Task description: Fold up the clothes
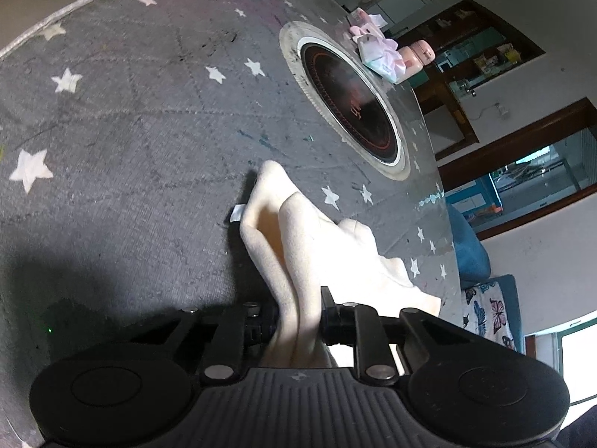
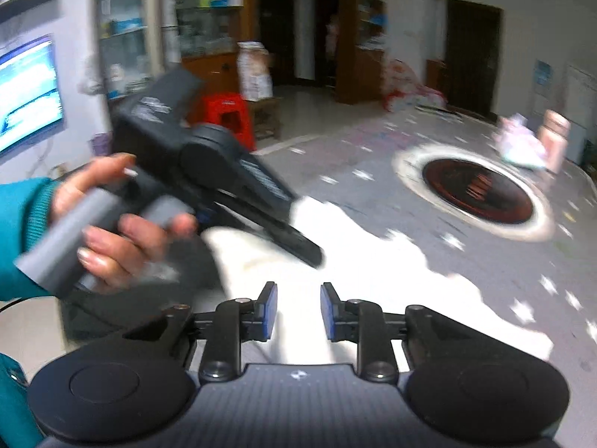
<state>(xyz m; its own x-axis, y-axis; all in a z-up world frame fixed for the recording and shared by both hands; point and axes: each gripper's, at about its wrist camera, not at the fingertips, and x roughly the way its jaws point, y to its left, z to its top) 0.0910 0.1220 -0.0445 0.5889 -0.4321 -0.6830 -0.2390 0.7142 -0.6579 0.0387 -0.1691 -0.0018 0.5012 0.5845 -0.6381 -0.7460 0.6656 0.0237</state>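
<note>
A cream garment (image 1: 354,257) lies crumpled on the grey star-patterned tablecloth (image 1: 130,130). My left gripper (image 1: 298,310) is shut on a raised fold of it, and the cloth bunches up between the two fingers. The right wrist view is blurred. There the same garment (image 2: 373,261) shows as a bright white patch, with the left gripper (image 2: 309,254) pressing down into its left part, held by a hand (image 2: 112,231) in a teal sleeve. My right gripper (image 2: 298,298) hovers over the near part of the garment, its blue pads (image 2: 270,310) apart with nothing pinched between them.
A round dark burner plate (image 1: 350,104) with a white ring is set into the table beyond the garment. Pink packets and a pink jar (image 1: 384,56) stand at the table's far edge. Past the table there is a red stool (image 2: 227,112), plus shelves and a screen.
</note>
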